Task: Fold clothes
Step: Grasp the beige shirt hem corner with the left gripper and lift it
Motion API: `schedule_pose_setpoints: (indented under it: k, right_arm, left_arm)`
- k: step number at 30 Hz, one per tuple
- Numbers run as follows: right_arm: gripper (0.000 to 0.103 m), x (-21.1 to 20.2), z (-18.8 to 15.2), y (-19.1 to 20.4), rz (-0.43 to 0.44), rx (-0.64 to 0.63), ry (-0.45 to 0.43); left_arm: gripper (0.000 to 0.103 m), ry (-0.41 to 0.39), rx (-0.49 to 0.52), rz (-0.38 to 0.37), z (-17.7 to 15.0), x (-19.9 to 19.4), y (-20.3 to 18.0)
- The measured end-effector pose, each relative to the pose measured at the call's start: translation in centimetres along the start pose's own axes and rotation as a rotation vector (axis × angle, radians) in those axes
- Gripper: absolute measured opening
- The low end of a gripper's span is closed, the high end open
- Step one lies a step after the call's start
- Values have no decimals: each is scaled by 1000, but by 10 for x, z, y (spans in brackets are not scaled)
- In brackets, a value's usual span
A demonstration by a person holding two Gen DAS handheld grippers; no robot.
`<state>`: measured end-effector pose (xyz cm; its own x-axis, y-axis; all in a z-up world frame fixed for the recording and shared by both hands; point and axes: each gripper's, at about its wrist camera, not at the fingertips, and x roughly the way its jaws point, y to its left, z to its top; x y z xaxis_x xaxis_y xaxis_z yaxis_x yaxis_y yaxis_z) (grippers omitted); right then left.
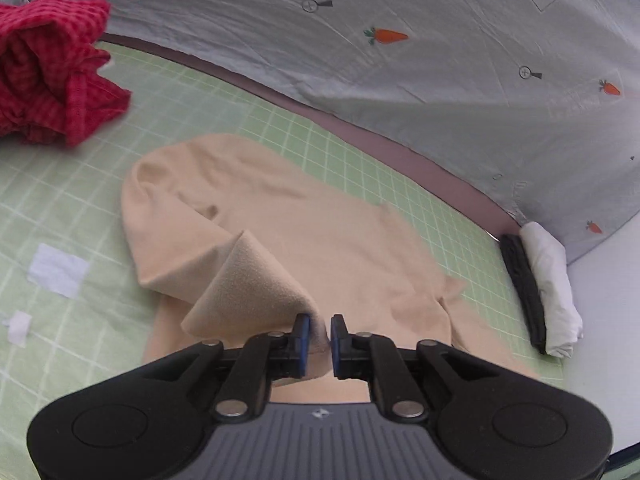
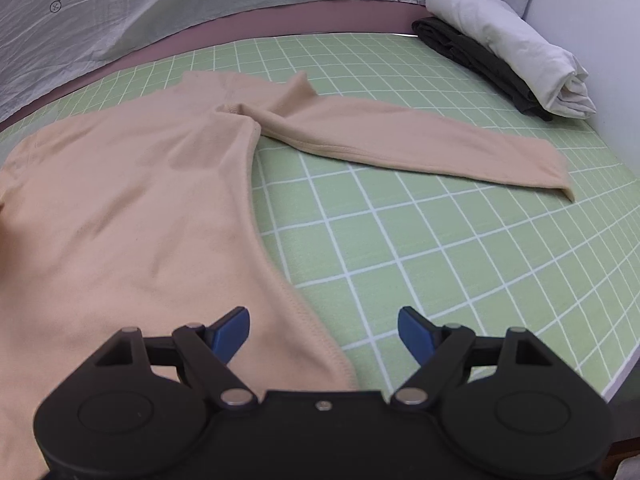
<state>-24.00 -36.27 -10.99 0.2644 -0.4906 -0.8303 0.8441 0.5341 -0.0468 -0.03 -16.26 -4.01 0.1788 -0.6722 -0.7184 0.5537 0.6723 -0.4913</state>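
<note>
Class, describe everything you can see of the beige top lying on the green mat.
The beige top is a long-sleeved garment of soft, stretchy-looking knit with stitched hems. It lies spread, slightly wrinkled, on the green grid mat. One sleeve stretches flat across the mat toward the folded clothes; the other sleeve is lifted, its end between the left gripper fingers. The right gripper hovers open over the side hem, not touching it.

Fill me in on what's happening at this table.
A person with two handheld grippers is folding a beige long-sleeved top on a green grid mat. The left gripper has a fold of the top's fabric between its fingers. The right gripper hangs open over the top's edge. One sleeve lies spread.
</note>
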Motion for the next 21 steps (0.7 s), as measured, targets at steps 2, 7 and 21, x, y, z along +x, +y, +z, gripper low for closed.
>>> schedule_pose_setpoints:
  k: [2, 7, 21]
  right_arm:
    - [82, -1, 1, -5, -9, 6, -7]
    - [82, -4, 2, 6, -7, -63, -37]
    - [79, -39, 5, 132, 206, -263, -181]
  left_arm:
    - [58, 57, 31, 37, -10, 8, -7]
    - [67, 63, -21, 142, -18, 1, 14]
    - [67, 80, -98, 374, -31, -33, 107]
